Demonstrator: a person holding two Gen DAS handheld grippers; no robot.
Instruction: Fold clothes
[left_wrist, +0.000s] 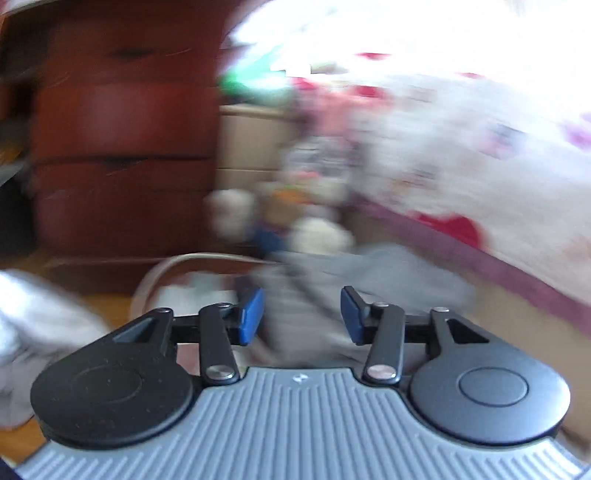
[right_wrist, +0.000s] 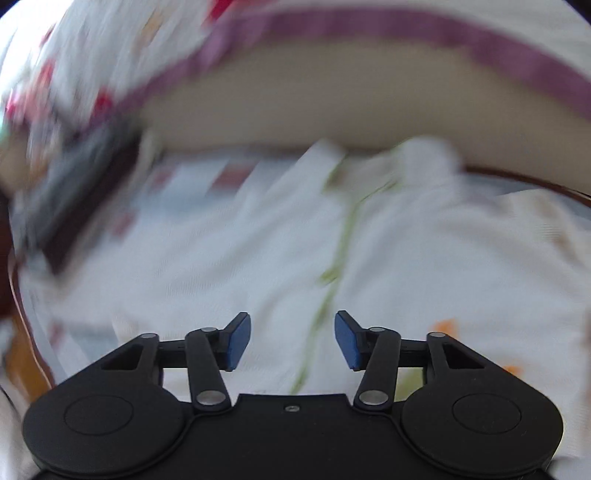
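Observation:
Both views are motion-blurred. My left gripper (left_wrist: 302, 314) is open and empty, its blue pads apart, above a crumpled grey garment (left_wrist: 369, 273) that lies ahead of it. My right gripper (right_wrist: 292, 338) is open and empty, hovering over white clothing (right_wrist: 258, 251) with a thin green line and small orange marks, heaped in a basket with a brown rim (right_wrist: 535, 182). A dark garment (right_wrist: 77, 192) lies at the left of that heap.
A red-brown wooden dresser (left_wrist: 122, 147) stands at the left. A bed with a white floral cover and purple border (left_wrist: 480, 155) is at the right, also across the top of the right wrist view (right_wrist: 369, 22). Soft toys (left_wrist: 317, 229) sit between them.

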